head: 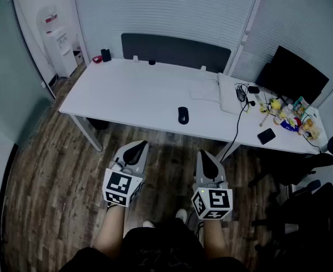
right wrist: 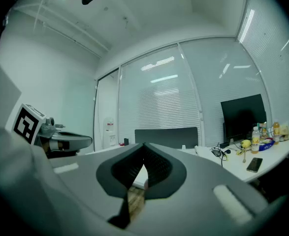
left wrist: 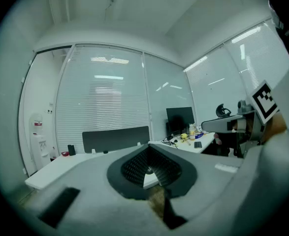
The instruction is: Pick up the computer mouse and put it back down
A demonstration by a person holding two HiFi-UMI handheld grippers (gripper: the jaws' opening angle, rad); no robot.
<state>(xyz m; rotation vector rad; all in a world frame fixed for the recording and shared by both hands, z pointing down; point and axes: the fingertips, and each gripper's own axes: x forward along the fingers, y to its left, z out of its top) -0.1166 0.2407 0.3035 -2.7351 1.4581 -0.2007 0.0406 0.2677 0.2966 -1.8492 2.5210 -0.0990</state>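
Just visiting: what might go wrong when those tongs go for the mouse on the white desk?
The left tongs and right tongs are both shut and short of the desk; arriving shut, they would likely shove the mouse rather than grip it. The mouse lies near the front edge, so a shove might send it to the floor. A black cable hangs over that edge to its right and might snag.

Left gripper view: its jaws hide nearly all of the computer mouse (left wrist: 148, 170); clutter (head: 281, 113) at the bench's (head: 138, 95) right end is too small to name.
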